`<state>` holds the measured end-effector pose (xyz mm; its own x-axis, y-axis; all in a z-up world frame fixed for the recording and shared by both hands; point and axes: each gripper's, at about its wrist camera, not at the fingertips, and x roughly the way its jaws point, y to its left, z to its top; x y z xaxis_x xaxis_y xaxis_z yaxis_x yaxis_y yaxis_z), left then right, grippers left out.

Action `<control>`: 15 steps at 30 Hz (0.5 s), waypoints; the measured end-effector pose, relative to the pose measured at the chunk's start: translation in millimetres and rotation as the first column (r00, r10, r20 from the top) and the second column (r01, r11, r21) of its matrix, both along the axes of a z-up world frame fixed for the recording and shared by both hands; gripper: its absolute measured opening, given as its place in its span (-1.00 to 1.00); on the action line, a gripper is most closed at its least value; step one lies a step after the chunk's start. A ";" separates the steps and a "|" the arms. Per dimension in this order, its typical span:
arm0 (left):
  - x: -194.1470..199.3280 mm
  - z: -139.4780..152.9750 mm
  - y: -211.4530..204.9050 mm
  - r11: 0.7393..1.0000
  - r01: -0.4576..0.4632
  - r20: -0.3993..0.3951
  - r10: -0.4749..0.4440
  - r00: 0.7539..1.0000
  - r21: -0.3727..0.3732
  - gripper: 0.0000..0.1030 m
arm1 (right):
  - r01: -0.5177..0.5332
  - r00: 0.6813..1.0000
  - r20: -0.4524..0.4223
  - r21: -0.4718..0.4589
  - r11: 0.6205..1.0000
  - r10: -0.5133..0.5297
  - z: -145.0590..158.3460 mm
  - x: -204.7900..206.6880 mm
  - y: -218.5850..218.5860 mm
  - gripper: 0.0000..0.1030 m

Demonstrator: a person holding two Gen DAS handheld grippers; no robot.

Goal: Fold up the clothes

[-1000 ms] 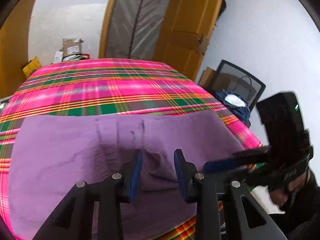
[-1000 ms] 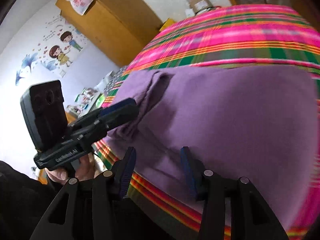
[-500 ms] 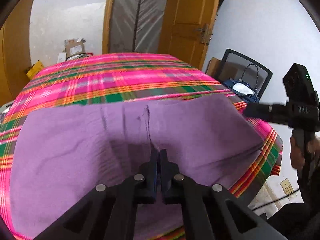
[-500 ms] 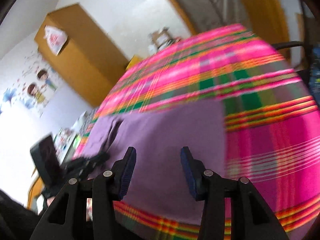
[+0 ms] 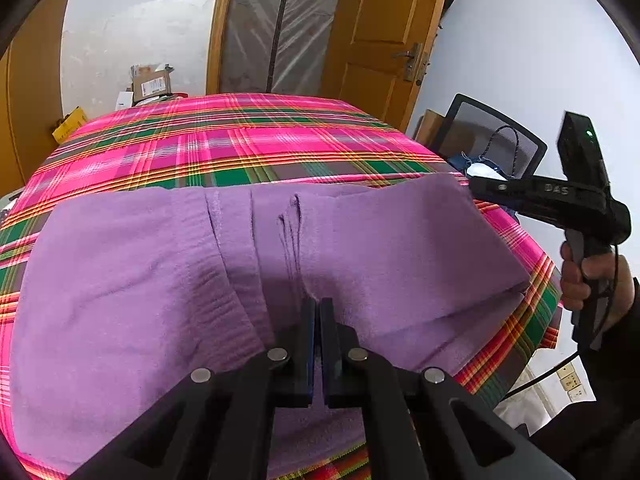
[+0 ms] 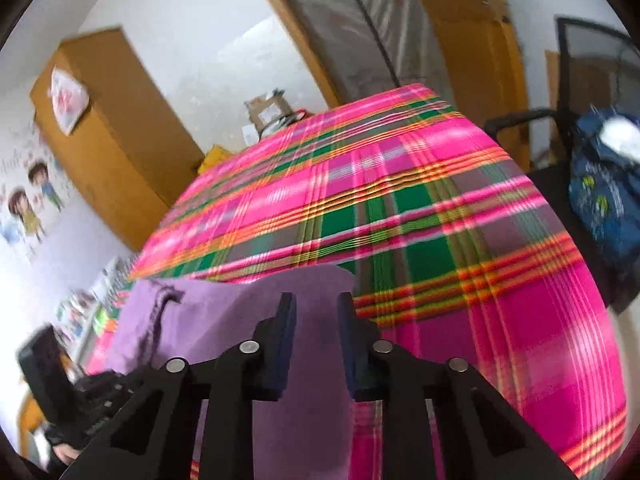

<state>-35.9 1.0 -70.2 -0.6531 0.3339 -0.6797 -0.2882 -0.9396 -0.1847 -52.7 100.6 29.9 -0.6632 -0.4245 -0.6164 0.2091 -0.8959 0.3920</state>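
A purple garment (image 5: 140,280) lies spread over a pink plaid tablecloth (image 5: 240,140). My left gripper (image 5: 319,308) is shut on a raised pinch of the garment near its front middle, and creases run away from the pinch. In the right wrist view my right gripper (image 6: 316,312) hovers over the garment's far right corner (image 6: 320,280). Its jaws are open with a narrow gap, and purple cloth shows between them. Whether they touch the cloth is blurred. In the left wrist view a hand (image 5: 580,280) holds the right gripper (image 5: 476,188) at that corner.
A black mesh chair (image 5: 496,140) with a blue bag (image 6: 604,200) stands beyond the table's right edge. Farther back are a wooden door (image 5: 388,32), cardboard boxes (image 5: 150,84) and a wooden cabinet (image 6: 104,140). Bare plaid cloth covers the far half of the table.
My left gripper shut on a pinch of the garment and has held it since. The right gripper swung from beside the left gripper to the far right corner, and its jaws narrowed.
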 end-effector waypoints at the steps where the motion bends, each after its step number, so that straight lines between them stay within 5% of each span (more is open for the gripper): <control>1: -0.1 0.2 -0.2 1.000 0.000 0.001 0.000 1.000 0.002 -0.95 | -0.019 1.000 0.001 0.025 1.000 0.019 -2.5 -3.9 -7.9 -0.63; 7: -0.5 1.6 -1.6 1.000 0.001 0.007 -0.001 1.000 0.017 -0.94 | -0.030 0.999 -0.019 0.026 0.999 0.030 -1.1 -13.8 -9.3 -0.60; 10: -0.9 4.8 -4.1 0.999 0.002 0.004 -0.002 1.000 0.038 -0.93 | -0.021 0.999 -0.031 0.023 1.000 0.022 4.7 -2.7 4.4 -0.31; 12: -5.6 4.6 -5.0 0.999 -0.009 0.013 0.008 1.000 0.051 -0.90 | -0.012 0.999 -0.029 0.021 1.000 0.013 4.9 6.5 13.8 -0.30; 15: -13.1 3.9 -6.2 0.997 -0.027 0.027 0.025 0.999 0.070 -0.57 | 0.004 1.000 -0.012 0.000 1.000 -0.004 0.7 17.8 24.3 -0.30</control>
